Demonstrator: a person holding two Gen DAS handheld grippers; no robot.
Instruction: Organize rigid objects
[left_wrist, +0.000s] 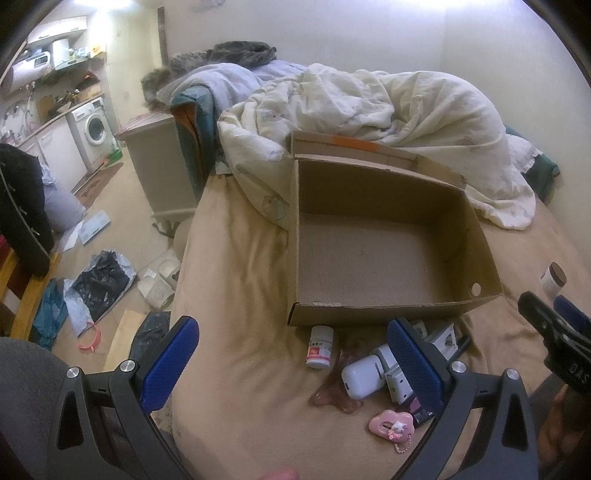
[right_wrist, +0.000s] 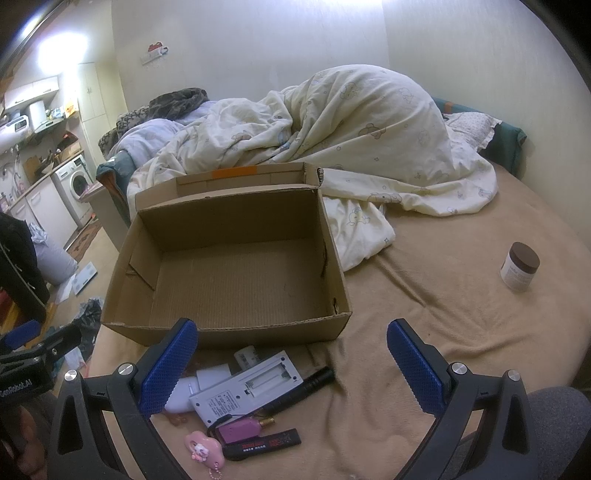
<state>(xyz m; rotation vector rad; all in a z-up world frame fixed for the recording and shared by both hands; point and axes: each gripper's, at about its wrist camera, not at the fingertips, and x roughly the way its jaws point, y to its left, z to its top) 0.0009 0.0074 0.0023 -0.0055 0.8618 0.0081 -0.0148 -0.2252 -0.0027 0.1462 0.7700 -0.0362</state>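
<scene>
An open, empty cardboard box (left_wrist: 388, 258) (right_wrist: 229, 325) sits on the tan bedsheet. In front of it lies a heap of small items: a white pill bottle (left_wrist: 320, 347), a white case (left_wrist: 360, 376), a white battery device (right_wrist: 247, 387), a black flashlight (right_wrist: 314, 384), a pink clip (left_wrist: 391, 424) (right_wrist: 205, 452), a pink gadget (right_wrist: 242, 430) and a black stick (right_wrist: 262, 445). A brown-lidded jar (right_wrist: 519, 266) (left_wrist: 553, 280) stands apart at the right. My left gripper (left_wrist: 291, 363) is open above the heap's left. My right gripper (right_wrist: 291, 363) is open, holding nothing.
A crumpled cream duvet (right_wrist: 351, 147) lies behind the box. The bed's left edge drops to a floor littered with bags and papers (left_wrist: 99, 291). A nightstand (left_wrist: 162, 166) and washing machine (left_wrist: 94, 127) stand further left. Bare sheet (right_wrist: 443, 314) spreads right of the box.
</scene>
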